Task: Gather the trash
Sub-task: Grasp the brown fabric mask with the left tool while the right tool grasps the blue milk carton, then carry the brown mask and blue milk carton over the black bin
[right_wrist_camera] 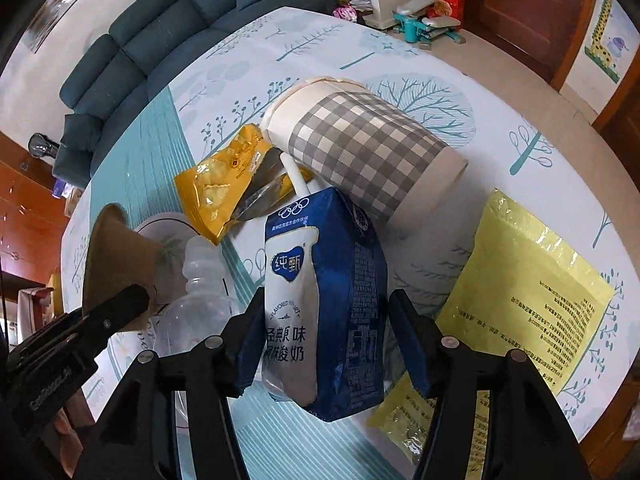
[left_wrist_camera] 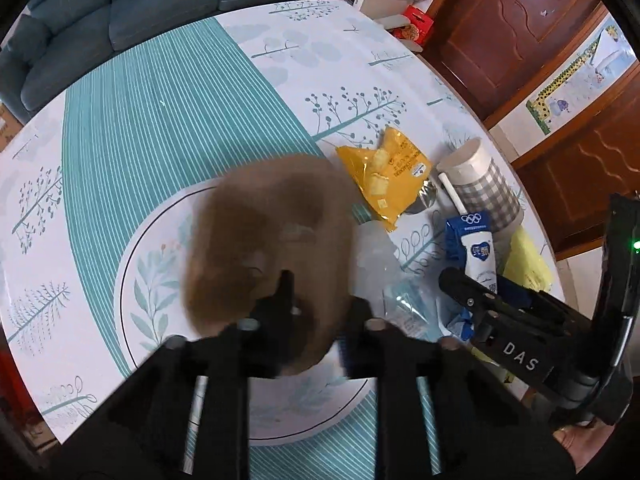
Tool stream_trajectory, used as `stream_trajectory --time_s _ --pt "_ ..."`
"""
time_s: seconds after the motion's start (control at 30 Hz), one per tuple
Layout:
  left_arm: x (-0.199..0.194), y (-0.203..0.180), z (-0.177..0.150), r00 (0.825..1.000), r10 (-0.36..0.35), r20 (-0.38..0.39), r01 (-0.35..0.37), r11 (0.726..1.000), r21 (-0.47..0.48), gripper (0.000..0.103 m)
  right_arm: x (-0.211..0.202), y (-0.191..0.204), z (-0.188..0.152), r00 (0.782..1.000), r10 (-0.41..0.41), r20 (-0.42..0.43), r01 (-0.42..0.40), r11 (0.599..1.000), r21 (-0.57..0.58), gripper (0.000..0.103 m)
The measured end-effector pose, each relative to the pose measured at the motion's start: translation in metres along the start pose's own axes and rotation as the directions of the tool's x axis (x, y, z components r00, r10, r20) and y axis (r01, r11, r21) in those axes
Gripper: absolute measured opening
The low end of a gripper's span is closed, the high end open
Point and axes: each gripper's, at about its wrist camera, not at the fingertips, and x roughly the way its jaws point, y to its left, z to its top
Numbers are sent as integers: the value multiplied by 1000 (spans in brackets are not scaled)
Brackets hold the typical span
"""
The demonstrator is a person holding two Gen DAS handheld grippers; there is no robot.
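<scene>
Between right gripper [right_wrist_camera: 324,340] fingers: blue-white milk carton [right_wrist_camera: 324,300], creased.

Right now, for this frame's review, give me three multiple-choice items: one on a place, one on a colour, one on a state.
1. What straddles the blue milk carton?
A. right gripper
B. nothing
C. a hand

2. What colour is the snack bag beside the checked cup?
A. red
B. yellow
C. green

3. How does the cup stand?
A. upright
B. upside down
C. on its side

Answers: 1 A, its fingers stand either side of the carton. 2 B, the wrapper is plainly yellow. 3 C, it lies on the tablecloth.
</scene>
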Motion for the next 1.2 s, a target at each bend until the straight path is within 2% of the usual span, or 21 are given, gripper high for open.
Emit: stream_trajectory --time_s 0.1,0.3,0.47,0.73,1.0,1.2 --pt "-3 -2 -7 999 34 16 -35 999 12 9 -7 0 -5 999 36 6 -36 999 0 55" --pt "-21 2 -26 999 3 32 -2 1000 -26 9 -28 -6 -22 988 153 30 -154 988 24 51" --pt "-46 -5 -45 998 -31 46 32 999 -18 9 -51 -8 -44 965 257 61 -259 965 45 51" --pt "-93 -39 -87 992 -112 59 108 992 62 9 -98 -32 -93 922 370 113 -377 925 51 51" --pt "-125 -83 -145 976 -219 14 215 965 152 9 -142 -82 -159 903 393 174 -406 912 48 51" --pt "-132 -121 -196 960 -277 -37 278 939 202 9 -173 -135 -222 892 395 221 -419 905 73 51"
